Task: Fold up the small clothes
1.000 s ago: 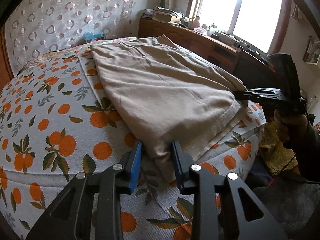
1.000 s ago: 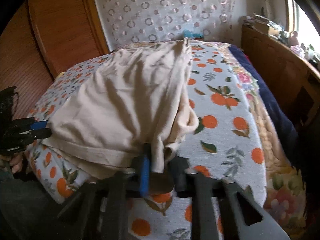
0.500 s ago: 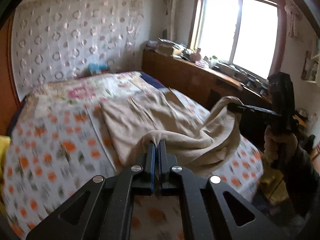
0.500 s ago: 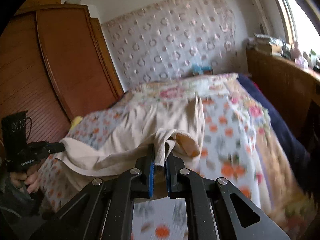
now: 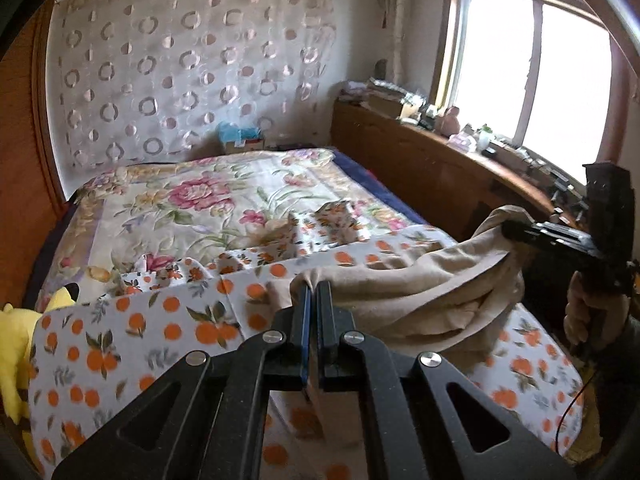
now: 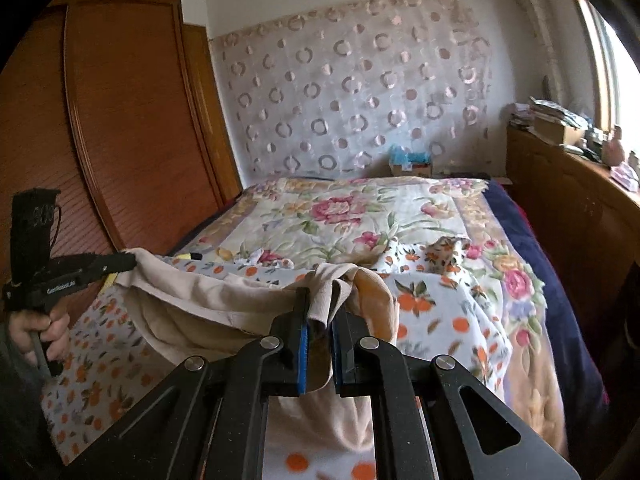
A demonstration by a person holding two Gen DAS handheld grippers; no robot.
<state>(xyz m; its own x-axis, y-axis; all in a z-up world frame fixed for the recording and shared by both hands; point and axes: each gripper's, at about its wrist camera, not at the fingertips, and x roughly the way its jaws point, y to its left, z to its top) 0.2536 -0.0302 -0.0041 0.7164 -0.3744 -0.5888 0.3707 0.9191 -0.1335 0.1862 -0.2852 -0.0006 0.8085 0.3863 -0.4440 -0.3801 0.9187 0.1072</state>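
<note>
A beige garment (image 5: 420, 284) hangs in the air between my two grippers, above the orange-print sheet (image 5: 132, 332) at the foot of the bed. My left gripper (image 5: 314, 292) is shut on one corner of it. My right gripper (image 6: 320, 304) is shut on the other corner, where the cloth (image 6: 224, 300) bunches and sags. The right gripper also shows in the left wrist view (image 5: 508, 232), and the left gripper in the right wrist view (image 6: 128, 260), each pinching an end of the cloth.
A floral quilt (image 5: 208, 208) covers the far bed. A yellow plush toy (image 5: 12, 344) lies at the left edge. A wooden cabinet (image 5: 432, 164) with clutter runs under the window at the right. A wooden wardrobe (image 6: 120, 128) stands at the left.
Both grippers closed on the near corners of the flat-lying garment and lifted it off the bed; it now hangs bunched between them, raised and pulled back.
</note>
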